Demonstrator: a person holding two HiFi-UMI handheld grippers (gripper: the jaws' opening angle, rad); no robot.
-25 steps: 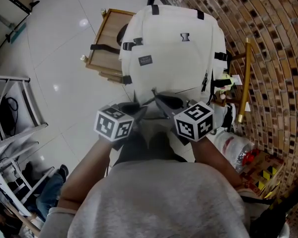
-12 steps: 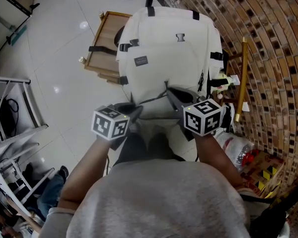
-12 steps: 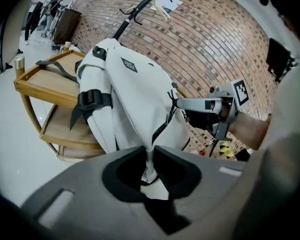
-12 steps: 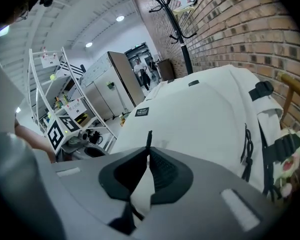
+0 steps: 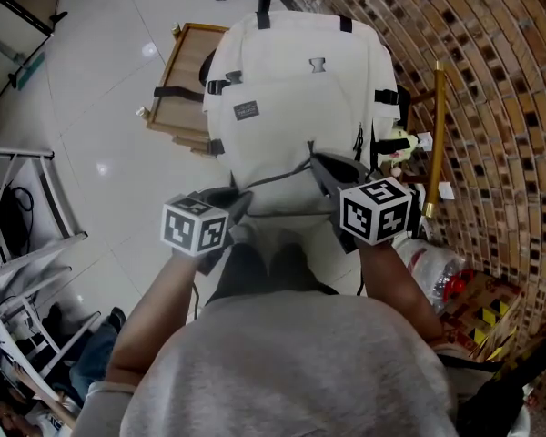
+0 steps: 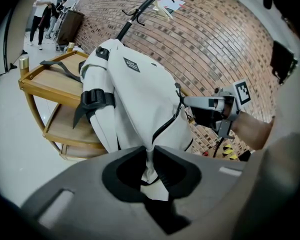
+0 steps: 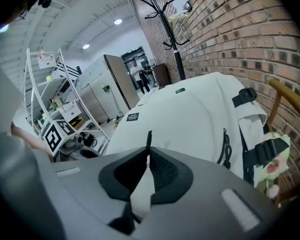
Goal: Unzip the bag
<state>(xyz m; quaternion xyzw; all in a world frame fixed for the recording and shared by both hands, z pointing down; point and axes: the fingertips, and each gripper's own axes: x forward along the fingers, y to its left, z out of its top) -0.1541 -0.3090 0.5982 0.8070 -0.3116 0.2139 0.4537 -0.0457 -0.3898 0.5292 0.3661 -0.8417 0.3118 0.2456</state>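
Note:
A white backpack (image 5: pixel 291 89) lies on a wooden cart (image 5: pixel 177 80), its label patch toward the left. In the head view a dark zipper line (image 5: pixel 273 180) runs across its near end between my two grippers. My left gripper (image 5: pixel 240 200) is shut on a fold of the bag's white fabric (image 6: pixel 149 156) at the zipper's near end. Further along the same line, my right gripper (image 5: pixel 317 160) is shut on the thin dark zipper pull (image 7: pixel 149 136). In the left gripper view, the right gripper (image 6: pixel 190 103) sits at the far end of the zipper.
A brick wall (image 5: pixel 491 80) stands close on the right, with a brass-coloured rod (image 5: pixel 432 135) leaning by it. A plastic bag of goods (image 5: pixel 437 276) lies at the lower right. A white metal rack (image 5: pixel 18 208) stands at the left. A coat stand (image 7: pixel 172 34) rises behind the bag.
My right gripper has moved up and to the right along the zipper line, away from the left gripper. The left gripper has stayed on the fabric, shifting slightly left.

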